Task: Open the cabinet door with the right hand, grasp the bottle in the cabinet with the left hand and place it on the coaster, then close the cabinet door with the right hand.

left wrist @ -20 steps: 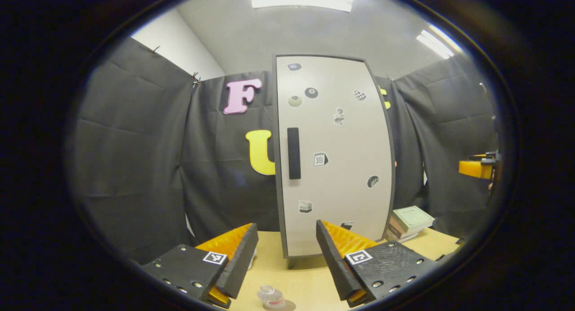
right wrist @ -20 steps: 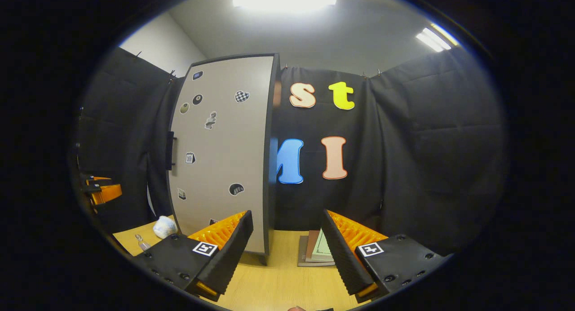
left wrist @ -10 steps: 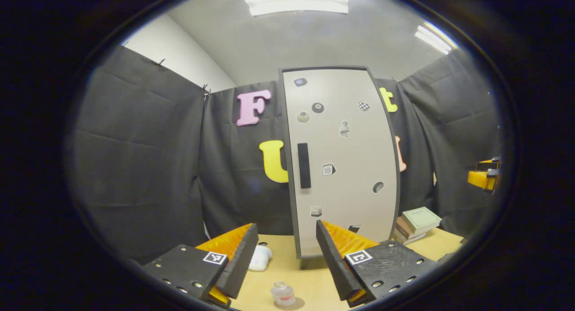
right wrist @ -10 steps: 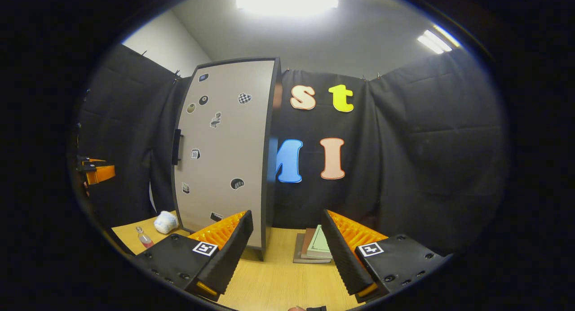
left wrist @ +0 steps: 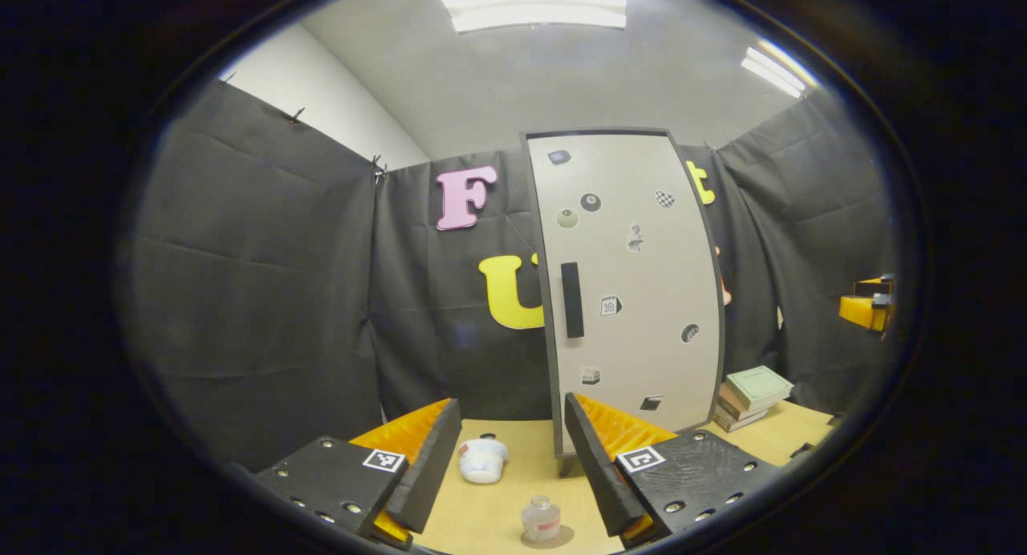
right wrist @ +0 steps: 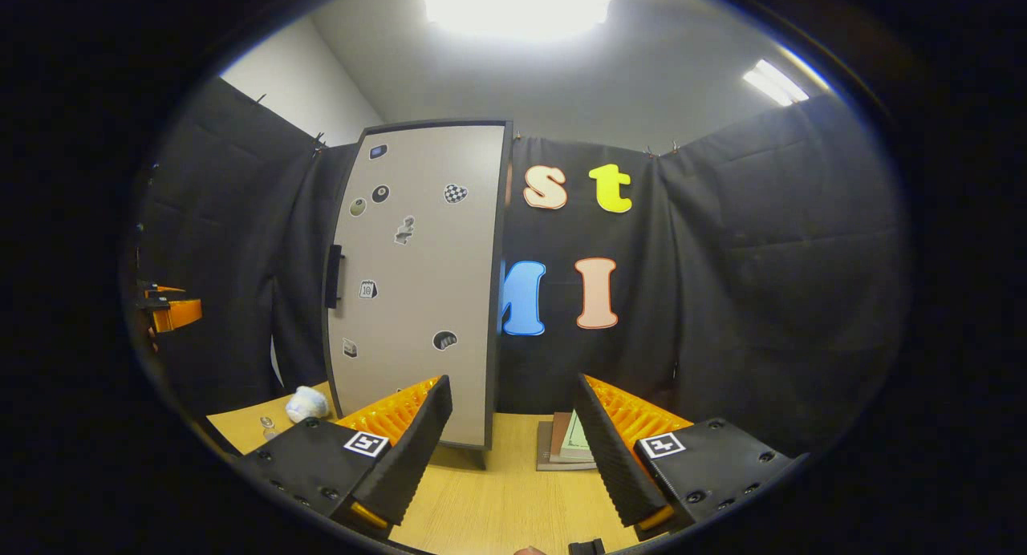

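The tall pale cabinet (left wrist: 634,290) stands at the back of the wooden table with its door shut and its dark handle (left wrist: 571,299) on the left edge. A small clear bottle (left wrist: 541,519) stands upright on a round brown coaster (left wrist: 559,537), in front of the cabinet. My left gripper (left wrist: 510,401) is open above and behind the bottle, holding nothing. In the right gripper view the cabinet (right wrist: 417,282) is to the left and the bottle (right wrist: 266,423) is far left. My right gripper (right wrist: 512,378) is open and empty, off the cabinet's right corner.
A crumpled white wad (left wrist: 481,460) lies left of the cabinet's foot. A stack of books (left wrist: 754,394) sits to the cabinet's right, also ahead of the right gripper as books (right wrist: 566,443). The table (right wrist: 497,499) runs forward under both grippers.
Both grippers have drawn back from the cabinet, which now looks smaller. The bottle on its coaster has come further into the left gripper view. Both stay open.
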Demonstrator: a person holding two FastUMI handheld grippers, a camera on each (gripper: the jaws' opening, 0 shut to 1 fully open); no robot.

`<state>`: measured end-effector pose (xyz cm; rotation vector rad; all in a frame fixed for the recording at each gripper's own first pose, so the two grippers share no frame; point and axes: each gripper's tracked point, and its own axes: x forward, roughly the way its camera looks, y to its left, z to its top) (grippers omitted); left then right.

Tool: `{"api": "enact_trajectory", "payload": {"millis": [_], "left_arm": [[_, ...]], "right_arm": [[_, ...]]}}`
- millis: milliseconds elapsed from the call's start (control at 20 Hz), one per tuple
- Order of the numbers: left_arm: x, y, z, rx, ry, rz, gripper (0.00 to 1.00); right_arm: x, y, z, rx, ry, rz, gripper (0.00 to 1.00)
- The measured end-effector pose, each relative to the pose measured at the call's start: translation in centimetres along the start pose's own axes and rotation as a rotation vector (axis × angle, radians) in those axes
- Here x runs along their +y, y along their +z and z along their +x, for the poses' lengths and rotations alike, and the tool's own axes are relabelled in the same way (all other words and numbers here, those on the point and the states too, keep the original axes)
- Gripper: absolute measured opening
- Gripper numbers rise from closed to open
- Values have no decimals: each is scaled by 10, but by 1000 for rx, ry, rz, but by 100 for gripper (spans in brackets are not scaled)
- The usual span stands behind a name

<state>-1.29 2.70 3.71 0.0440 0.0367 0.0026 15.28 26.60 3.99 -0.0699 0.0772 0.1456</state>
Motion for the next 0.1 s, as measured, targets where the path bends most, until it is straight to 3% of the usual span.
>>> {"api": "enact_trajectory", "payload": {"millis": [100], "left_arm": [[4,-1,-1,-3,-2,-1,80]], "right_arm": [[3,3,-2,-2,-1,2,97]]}}
